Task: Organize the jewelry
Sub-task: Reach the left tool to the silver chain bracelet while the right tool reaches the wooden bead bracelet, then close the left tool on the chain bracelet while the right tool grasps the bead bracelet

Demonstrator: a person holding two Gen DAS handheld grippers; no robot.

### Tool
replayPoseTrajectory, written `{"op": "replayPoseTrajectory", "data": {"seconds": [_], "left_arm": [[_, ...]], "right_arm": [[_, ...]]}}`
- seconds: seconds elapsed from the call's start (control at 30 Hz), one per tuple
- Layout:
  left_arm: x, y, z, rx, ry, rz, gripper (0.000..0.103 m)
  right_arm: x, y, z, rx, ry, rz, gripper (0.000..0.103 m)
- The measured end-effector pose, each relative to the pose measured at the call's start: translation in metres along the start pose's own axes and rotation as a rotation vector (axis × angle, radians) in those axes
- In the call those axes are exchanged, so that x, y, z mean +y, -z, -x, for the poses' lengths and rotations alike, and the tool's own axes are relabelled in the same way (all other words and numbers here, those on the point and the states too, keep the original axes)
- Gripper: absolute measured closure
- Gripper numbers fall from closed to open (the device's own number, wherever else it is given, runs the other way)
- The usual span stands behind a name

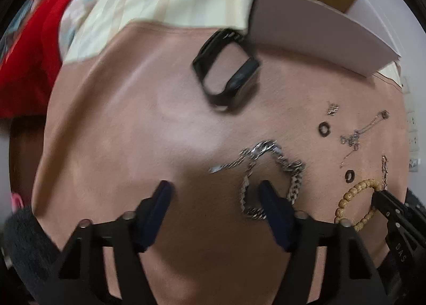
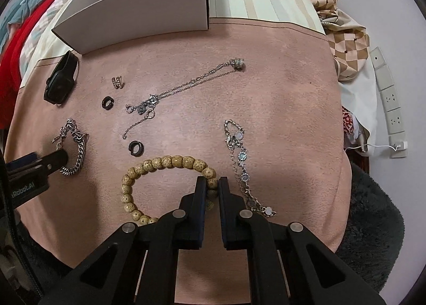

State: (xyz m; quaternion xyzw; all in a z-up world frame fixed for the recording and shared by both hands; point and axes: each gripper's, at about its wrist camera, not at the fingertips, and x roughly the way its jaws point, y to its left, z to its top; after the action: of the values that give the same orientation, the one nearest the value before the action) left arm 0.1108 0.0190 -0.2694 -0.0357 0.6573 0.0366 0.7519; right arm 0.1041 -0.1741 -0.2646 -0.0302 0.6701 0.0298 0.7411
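Jewelry lies on a pink mat [image 2: 279, 86]. My right gripper [image 2: 212, 183] is shut on the tan bead bracelet [image 2: 165, 162], pinching a bead at its right side; the bracelet rests on the mat and also shows in the left wrist view [image 1: 354, 198]. My left gripper [image 1: 215, 190] is open, its right finger [image 1: 271, 198] inside the loop of the heavy silver chain bracelet [image 1: 277, 161], its left finger outside on bare mat. That chain [image 2: 77, 150] shows at the left of the right wrist view.
A white open cardboard box [image 2: 138, 14] stands at the mat's far edge. A black watch [image 2: 62, 78], a thin necklace [image 2: 186, 86], a charm bracelet [image 2: 239, 161], two black rings [image 2: 107, 102] and a small earring [image 2: 117, 82] lie around. A power strip [image 2: 391, 102] lies to the right.
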Motion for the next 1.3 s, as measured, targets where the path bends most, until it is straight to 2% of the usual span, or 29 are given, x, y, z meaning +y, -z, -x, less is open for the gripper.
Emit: {"op": "replayPoseTrajectory", "data": {"seconds": [0.03, 0.07, 0.1, 0.13, 0.3, 0.6, 0.77, 0.87, 1.03, 1.23, 1.3], "left_arm": [[-0.004, 0.000, 0.002, -0.014, 0.003, -0.025, 0.066], [-0.008, 0.001, 0.005, -0.027, 0.009, -0.053, 0.076], [-0.011, 0.000, 0.006, -0.029, 0.013, -0.068, 0.093], [-0.012, -0.001, 0.007, -0.024, 0.024, -0.071, 0.099], [0.002, 0.002, 0.017, -0.012, 0.093, -0.011, 0.101], [0.022, 0.011, 0.076, -0.080, 0.185, 0.010, 0.101], [0.023, 0.007, 0.096, -0.123, 0.237, 0.019, 0.101], [0.030, -0.004, 0.108, -0.153, 0.266, 0.022, 0.101], [0.019, -0.033, 0.127, -0.205, 0.307, 0.016, 0.101], [0.003, -0.084, 0.161, -0.265, 0.365, -0.022, 0.101], [-0.007, -0.104, 0.166, -0.284, 0.362, -0.053, 0.101]], "right_arm": [[-0.001, -0.004, -0.001, 0.000, 0.004, 0.004, 0.093], [0.000, -0.004, -0.001, -0.001, 0.006, 0.007, 0.093], [-0.001, -0.005, -0.001, -0.001, 0.007, 0.010, 0.093], [-0.004, -0.005, -0.003, -0.001, 0.007, 0.011, 0.093], [-0.013, -0.007, 0.000, -0.014, -0.028, -0.010, 0.094], [-0.016, -0.013, 0.033, -0.087, -0.102, -0.025, 0.094], [-0.006, -0.016, 0.055, -0.126, -0.136, -0.008, 0.094], [0.000, -0.020, 0.069, -0.149, -0.144, 0.015, 0.094], [0.002, -0.040, 0.103, -0.212, -0.175, 0.030, 0.094], [-0.004, -0.090, 0.148, -0.314, -0.188, 0.055, 0.094], [-0.004, -0.112, 0.158, -0.340, -0.184, 0.067, 0.094]]}}
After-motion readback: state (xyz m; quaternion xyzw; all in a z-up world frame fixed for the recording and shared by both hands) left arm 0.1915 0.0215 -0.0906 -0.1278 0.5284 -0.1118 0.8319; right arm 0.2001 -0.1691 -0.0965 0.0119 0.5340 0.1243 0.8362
